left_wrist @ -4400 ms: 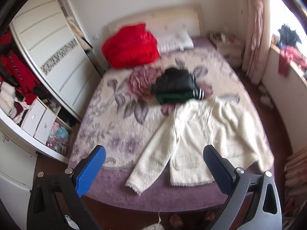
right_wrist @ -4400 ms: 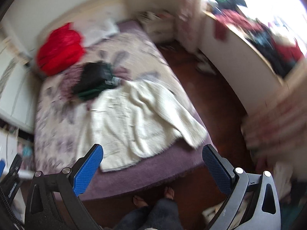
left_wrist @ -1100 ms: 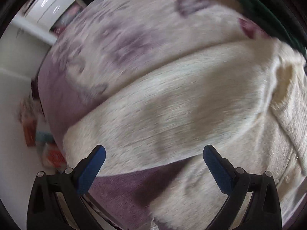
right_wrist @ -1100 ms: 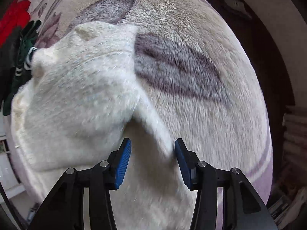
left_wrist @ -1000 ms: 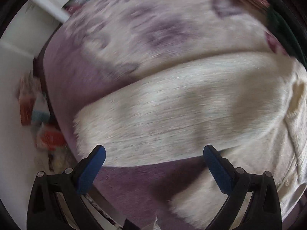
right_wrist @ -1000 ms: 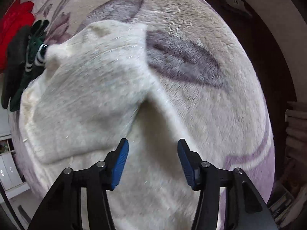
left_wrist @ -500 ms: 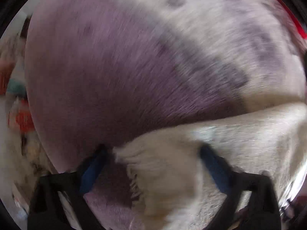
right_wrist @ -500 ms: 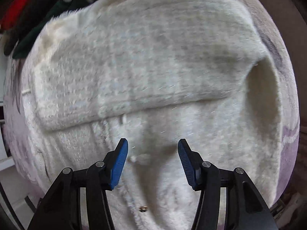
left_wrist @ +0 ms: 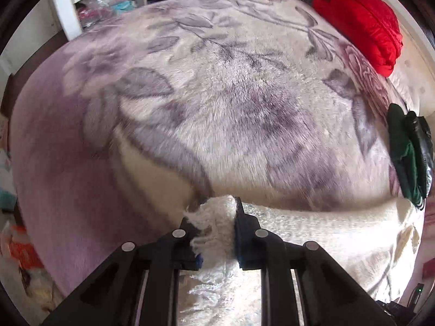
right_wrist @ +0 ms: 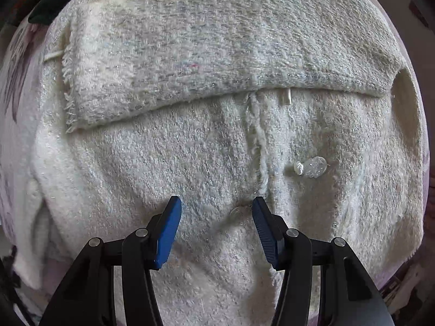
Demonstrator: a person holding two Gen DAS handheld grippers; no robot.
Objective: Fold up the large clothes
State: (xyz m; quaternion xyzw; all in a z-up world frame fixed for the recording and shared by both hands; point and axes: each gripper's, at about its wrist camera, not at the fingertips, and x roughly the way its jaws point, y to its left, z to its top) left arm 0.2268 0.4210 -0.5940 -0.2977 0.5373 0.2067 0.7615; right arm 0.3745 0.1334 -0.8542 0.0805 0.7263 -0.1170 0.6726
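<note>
A cream fluffy knit cardigan point(right_wrist: 206, 160) lies spread on the bed and fills the right wrist view. One sleeve point(right_wrist: 190, 62) lies folded across its upper part. My right gripper point(right_wrist: 216, 210) is open just above the cardigan's front, near a clear button point(right_wrist: 311, 167), holding nothing. My left gripper point(left_wrist: 214, 217) is shut on the frayed cuff of the other sleeve point(left_wrist: 214, 228), lifted a little over the bed. The sleeve point(left_wrist: 326, 236) trails off to the right.
The bed has a plush cream and purple floral blanket point(left_wrist: 231, 95). A red puffy jacket point(left_wrist: 359, 19) lies at the far right. A dark green and black folded pile point(left_wrist: 410, 152) sits at the right edge. White drawers point(left_wrist: 108, 2) stand beyond the bed.
My left gripper has closed on the sleeve cuff and lifted it. My right gripper let go of the other sleeve, now folded across the cardigan, and has opened wider over the front.
</note>
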